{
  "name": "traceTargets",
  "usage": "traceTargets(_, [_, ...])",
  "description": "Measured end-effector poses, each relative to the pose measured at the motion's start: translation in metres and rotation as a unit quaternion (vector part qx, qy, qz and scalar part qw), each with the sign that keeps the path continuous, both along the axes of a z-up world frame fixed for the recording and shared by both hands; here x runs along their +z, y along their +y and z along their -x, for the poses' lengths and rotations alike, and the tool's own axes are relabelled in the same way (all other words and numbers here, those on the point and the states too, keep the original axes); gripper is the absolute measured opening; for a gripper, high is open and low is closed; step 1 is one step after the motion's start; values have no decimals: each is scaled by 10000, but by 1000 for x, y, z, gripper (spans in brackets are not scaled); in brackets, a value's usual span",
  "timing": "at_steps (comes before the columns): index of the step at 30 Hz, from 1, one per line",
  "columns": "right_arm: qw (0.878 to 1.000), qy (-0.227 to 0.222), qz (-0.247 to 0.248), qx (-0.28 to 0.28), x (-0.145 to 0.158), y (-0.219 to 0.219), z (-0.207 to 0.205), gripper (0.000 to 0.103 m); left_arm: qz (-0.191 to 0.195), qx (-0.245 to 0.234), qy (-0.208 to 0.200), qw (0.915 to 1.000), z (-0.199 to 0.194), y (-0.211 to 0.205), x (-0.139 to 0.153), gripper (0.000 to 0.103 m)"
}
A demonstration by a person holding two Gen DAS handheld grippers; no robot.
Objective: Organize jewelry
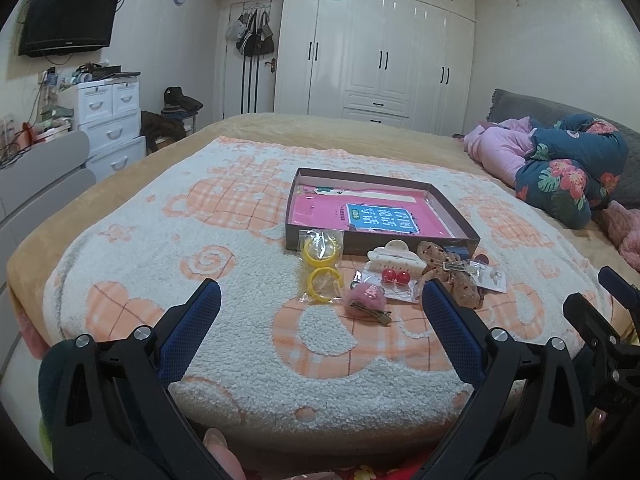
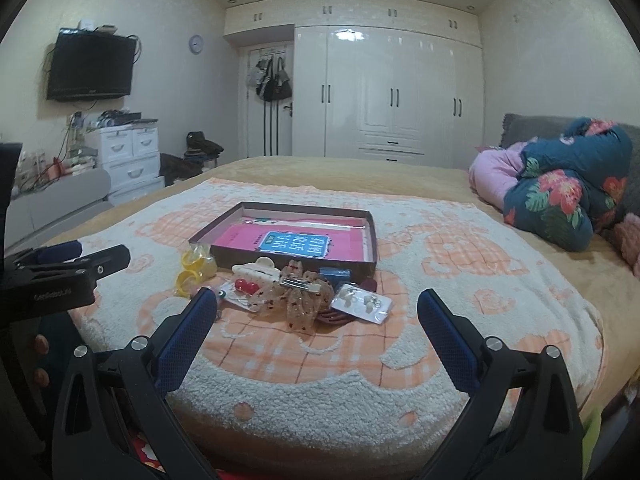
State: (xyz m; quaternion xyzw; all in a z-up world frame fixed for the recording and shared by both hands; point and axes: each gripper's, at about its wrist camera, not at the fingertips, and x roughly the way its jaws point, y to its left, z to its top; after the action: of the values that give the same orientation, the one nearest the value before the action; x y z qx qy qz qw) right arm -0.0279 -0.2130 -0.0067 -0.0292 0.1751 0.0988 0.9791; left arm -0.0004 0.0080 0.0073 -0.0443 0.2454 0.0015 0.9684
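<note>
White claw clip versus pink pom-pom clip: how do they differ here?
The white claw clip is smooth, hard-looking plastic; the pink pom-pom clip is fluffy on a thin metal-coloured bar. The white claw clip looks clearly larger than the pink pom-pom clip. The white claw clip lies close to the box; the pink pom-pom clip lies nearest the left gripper. Both rest loose on the blanket, outside the box.

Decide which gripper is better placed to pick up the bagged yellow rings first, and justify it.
Probably the left gripper: its open jaws face the bagged yellow rings almost straight ahead. From the right gripper, also open, the rings lie off to its left, beyond the hair clips.
</note>
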Motion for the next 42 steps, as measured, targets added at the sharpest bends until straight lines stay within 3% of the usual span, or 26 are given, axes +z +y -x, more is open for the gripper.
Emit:
traceTargets(8, [9993, 195, 128, 276, -4, 12, -18, 97, 68, 104, 82, 9999, -7, 10, -6, 92])
traceTargets(19, [9971, 603, 163, 423, -11, 19, -66, 97, 334, 227, 537, 9977, -35, 33, -22, 92])
traceTargets(33, [9914, 1193, 254, 482, -35, 30, -133, 97, 451, 42, 926, 9947, -87, 37, -32, 92])
traceTargets(42, [9851, 1656, 191, 415, -57, 31, -156, 94, 534, -172, 1431, 9881, -123, 27, -49, 92])
